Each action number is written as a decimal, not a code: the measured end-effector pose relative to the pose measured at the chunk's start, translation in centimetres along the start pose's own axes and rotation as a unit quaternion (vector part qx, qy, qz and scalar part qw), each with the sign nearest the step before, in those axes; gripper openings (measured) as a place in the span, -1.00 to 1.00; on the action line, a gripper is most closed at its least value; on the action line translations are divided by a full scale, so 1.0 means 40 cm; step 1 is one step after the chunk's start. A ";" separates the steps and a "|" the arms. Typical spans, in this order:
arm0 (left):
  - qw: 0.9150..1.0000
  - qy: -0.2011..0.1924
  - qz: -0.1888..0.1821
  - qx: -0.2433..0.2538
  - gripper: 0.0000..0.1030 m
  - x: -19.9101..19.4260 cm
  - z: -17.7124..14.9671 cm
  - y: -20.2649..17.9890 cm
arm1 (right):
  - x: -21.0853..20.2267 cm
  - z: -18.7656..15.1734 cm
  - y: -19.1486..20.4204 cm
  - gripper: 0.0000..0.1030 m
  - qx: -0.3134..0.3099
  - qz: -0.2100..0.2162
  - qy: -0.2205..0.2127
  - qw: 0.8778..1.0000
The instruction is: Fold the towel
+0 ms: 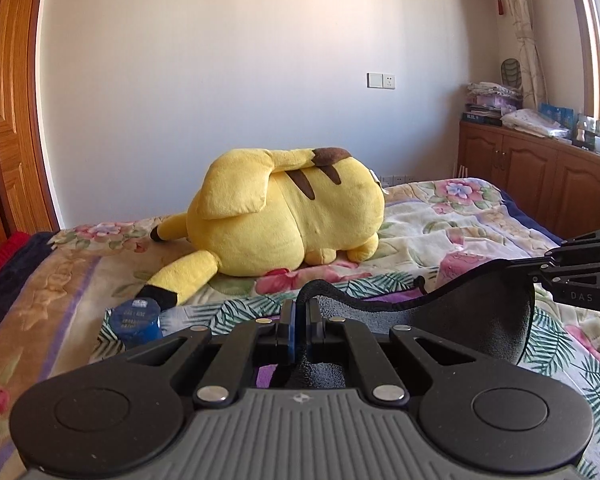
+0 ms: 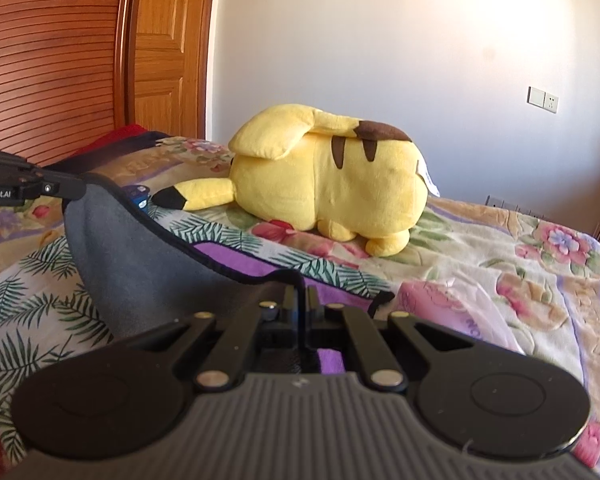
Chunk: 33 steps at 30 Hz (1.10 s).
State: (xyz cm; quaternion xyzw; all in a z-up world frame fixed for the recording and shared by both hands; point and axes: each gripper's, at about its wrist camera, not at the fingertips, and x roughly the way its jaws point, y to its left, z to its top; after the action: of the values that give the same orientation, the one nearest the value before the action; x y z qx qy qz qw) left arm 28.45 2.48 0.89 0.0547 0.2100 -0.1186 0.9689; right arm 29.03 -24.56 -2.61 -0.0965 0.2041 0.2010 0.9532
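Bedroom setting: a bed (image 1: pixel 452 216) under a floral cover carries the work, with a white wall behind.

Your left tongs (image 1: pixel 299 320) are pressed together on one corner of the grey towel (image 1: pixel 440 312), with cloth visibly caught between the blue pads. Your right tongs (image 2: pixel 300 300) are likewise closed on cloth at the opposite corner; seen from the left wrist they enter at the right edge with the towel's hem running into their tips.

The held top edge spans from one pair of tongs to the other, so the towel's long axis lies side to side between your hands. It sags in a shallow curve between the two grips. The body of the cloth hangs below that edge, toward the bed; whether the bottom hem touches the cover cannot be told.

Neither hand is nearer; each holds its own end. Judgement: the fold turns on this suspended edge, so keep both ends level.

Beyond lie a yellow plush toy (image 1: pixel 288 216) and a small blue item (image 1: pixel 136 320), both clear of the towel.
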 end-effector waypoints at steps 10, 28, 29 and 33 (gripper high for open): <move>1.000 -0.012 0.016 -0.002 -1.00 0.049 0.034 0.017 | 0.049 0.035 -0.031 -0.93 0.008 -0.003 -0.006 1.000; 0.999 -0.013 0.036 -0.019 -1.00 0.180 0.042 0.064 | 0.178 0.043 -0.087 -0.93 0.055 -0.007 -0.011 0.998; 0.999 -0.010 0.036 -0.020 -1.00 0.190 0.040 0.065 | 0.186 0.039 -0.090 -0.94 0.056 -0.009 -0.011 0.998; 0.999 -0.006 0.038 -0.022 -1.00 0.227 0.032 0.074 | 0.214 0.022 -0.101 -0.93 0.056 -0.017 -0.009 0.998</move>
State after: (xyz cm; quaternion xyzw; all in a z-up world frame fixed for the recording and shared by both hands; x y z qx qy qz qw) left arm 37.71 3.26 -1.58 0.0403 0.2043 -0.0778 0.9750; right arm 38.19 -25.02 -5.07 -0.0447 0.2044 0.1744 0.9622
